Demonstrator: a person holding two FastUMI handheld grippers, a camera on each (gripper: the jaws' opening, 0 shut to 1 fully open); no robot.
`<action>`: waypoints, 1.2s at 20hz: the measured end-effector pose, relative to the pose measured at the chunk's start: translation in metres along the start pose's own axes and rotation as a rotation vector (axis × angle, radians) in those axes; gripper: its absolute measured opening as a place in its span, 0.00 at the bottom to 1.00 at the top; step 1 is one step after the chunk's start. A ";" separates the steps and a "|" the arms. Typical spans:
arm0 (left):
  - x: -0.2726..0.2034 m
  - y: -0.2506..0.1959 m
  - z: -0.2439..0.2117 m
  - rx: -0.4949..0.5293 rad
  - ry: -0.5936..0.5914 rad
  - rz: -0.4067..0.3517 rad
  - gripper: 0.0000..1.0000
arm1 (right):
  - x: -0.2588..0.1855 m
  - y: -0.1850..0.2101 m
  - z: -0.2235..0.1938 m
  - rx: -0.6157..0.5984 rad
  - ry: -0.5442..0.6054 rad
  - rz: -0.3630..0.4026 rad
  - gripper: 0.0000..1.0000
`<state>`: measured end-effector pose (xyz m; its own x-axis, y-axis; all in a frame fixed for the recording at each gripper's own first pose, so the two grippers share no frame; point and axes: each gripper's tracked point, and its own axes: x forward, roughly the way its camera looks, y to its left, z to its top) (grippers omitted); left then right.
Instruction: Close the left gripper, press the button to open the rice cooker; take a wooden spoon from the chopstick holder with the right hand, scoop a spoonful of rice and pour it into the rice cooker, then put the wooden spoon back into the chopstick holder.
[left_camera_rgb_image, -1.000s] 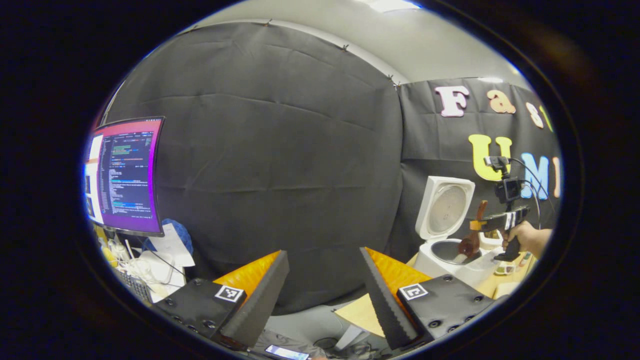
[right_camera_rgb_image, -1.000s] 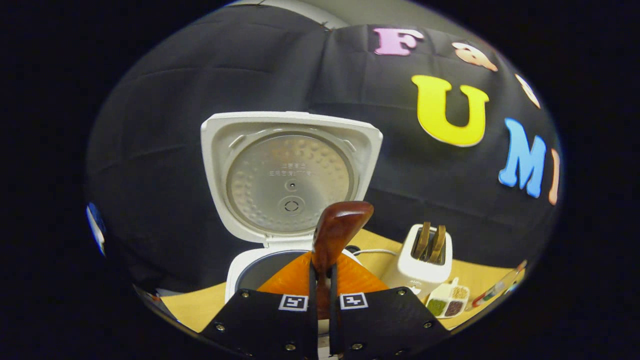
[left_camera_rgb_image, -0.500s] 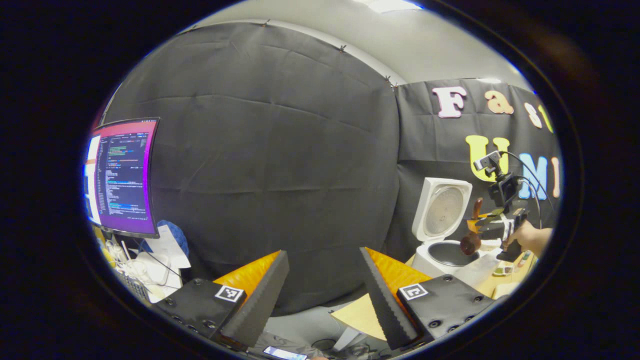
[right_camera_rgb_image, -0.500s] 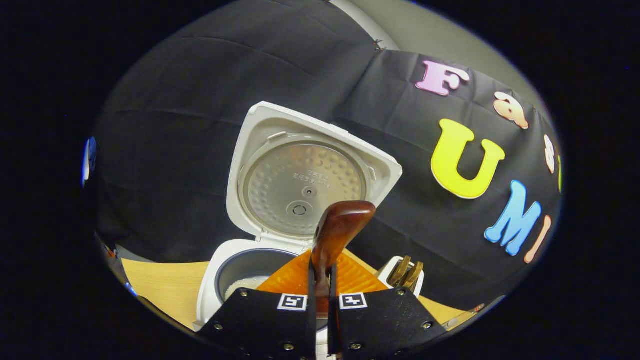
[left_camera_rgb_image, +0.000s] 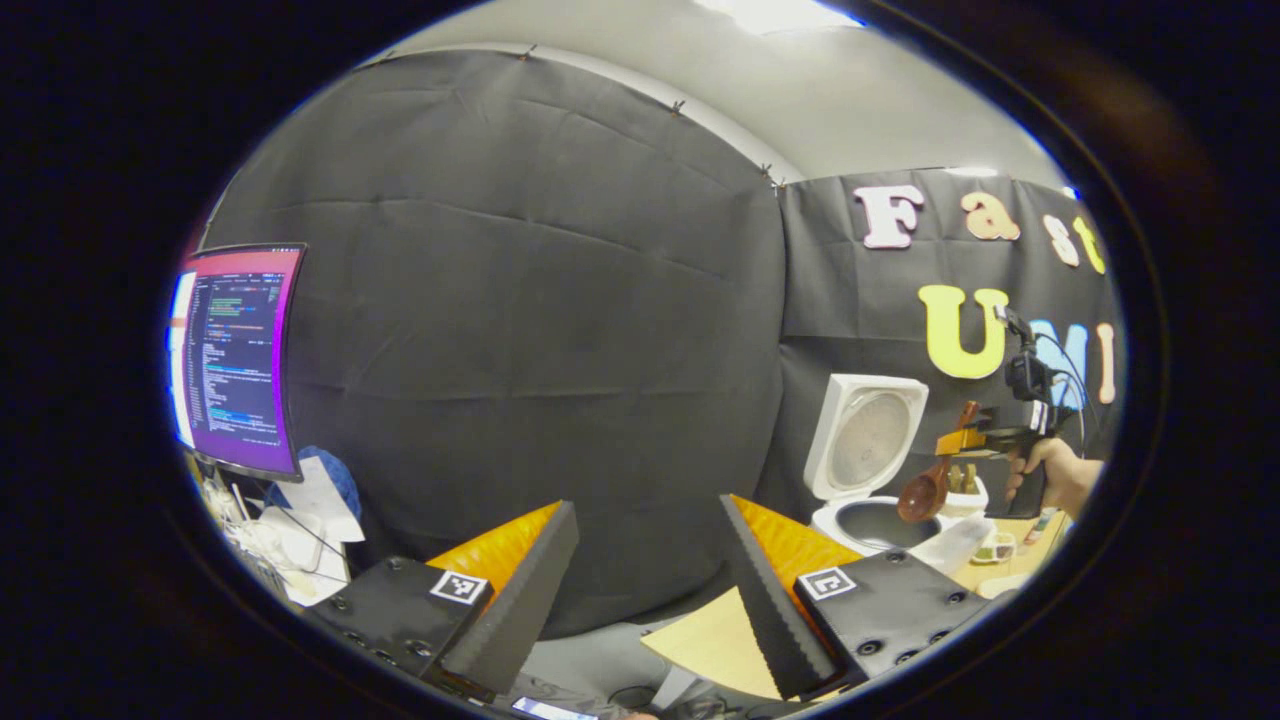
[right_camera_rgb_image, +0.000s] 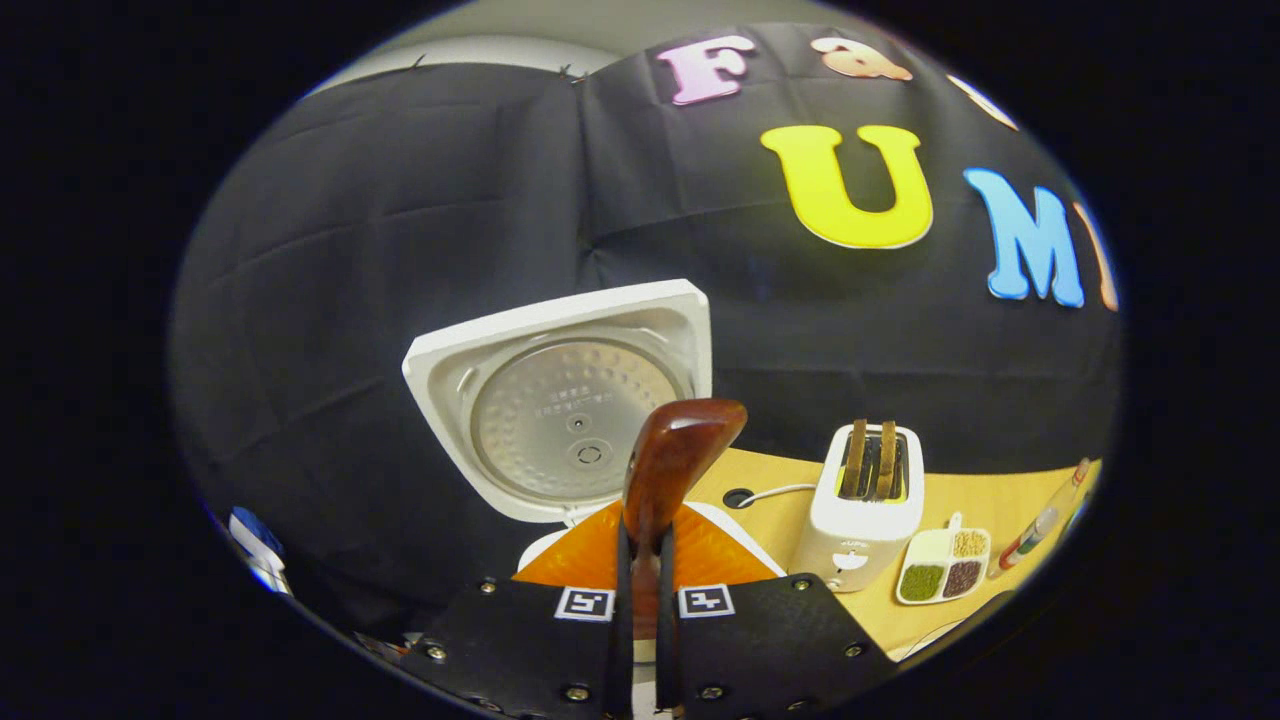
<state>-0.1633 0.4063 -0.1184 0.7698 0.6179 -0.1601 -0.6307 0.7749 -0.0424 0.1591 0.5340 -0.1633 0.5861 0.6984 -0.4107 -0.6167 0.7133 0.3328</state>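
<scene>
Where the right gripper view begins, at bottom centre, the right gripper (right_camera_rgb_image: 640, 600) has both fingers pressed on the handle of the wooden spoon (right_camera_rgb_image: 672, 470), whose rounded handle end rises at centre frame. Behind it: rice cooker (right_camera_rgb_image: 560, 400), lid raised and tilted, inner plate facing the camera, centre-left. Lower right, on the wooden table (right_camera_rgb_image: 990, 505): white chopstick holder (right_camera_rgb_image: 865, 505) with two wooden utensils upright in it. Just right of the holder: small divided dish (right_camera_rgb_image: 940, 570) with green, dark and pale contents.

Left gripper view, bottom centre: left gripper (left_camera_rgb_image: 640, 580), fingers spread wide apart, nothing between them, well apart from the cooker. Left of frame: lit monitor (left_camera_rgb_image: 235, 355) above a cluttered desk (left_camera_rgb_image: 290, 530) with papers. Right of frame, farther off: rice cooker (left_camera_rgb_image: 865, 450) with lid up, pot open. Beside it, the right gripper (left_camera_rgb_image: 975, 440), held by a hand (left_camera_rgb_image: 1060, 475), carries the wooden spoon (left_camera_rgb_image: 925, 490) with its bowl low, over the pot's right rim. Chopstick holder (left_camera_rgb_image: 965, 490) stands just behind the spoon.
</scene>
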 end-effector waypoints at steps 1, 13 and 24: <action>0.001 -0.003 0.003 0.002 -0.005 -0.007 0.95 | -0.007 -0.005 0.005 0.056 -0.007 0.002 0.09; -0.001 -0.087 0.036 0.019 -0.065 -0.157 0.99 | -0.097 -0.104 0.040 0.319 -0.094 -0.076 0.09; -0.019 -0.189 0.050 0.014 -0.109 -0.317 0.97 | -0.186 -0.227 0.039 0.306 -0.179 -0.282 0.09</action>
<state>-0.0539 0.2545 -0.0579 0.9337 0.3562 -0.0349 -0.3578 0.9319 -0.0595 0.2104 0.2445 -0.1291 0.8070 0.4545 -0.3771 -0.2521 0.8426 0.4759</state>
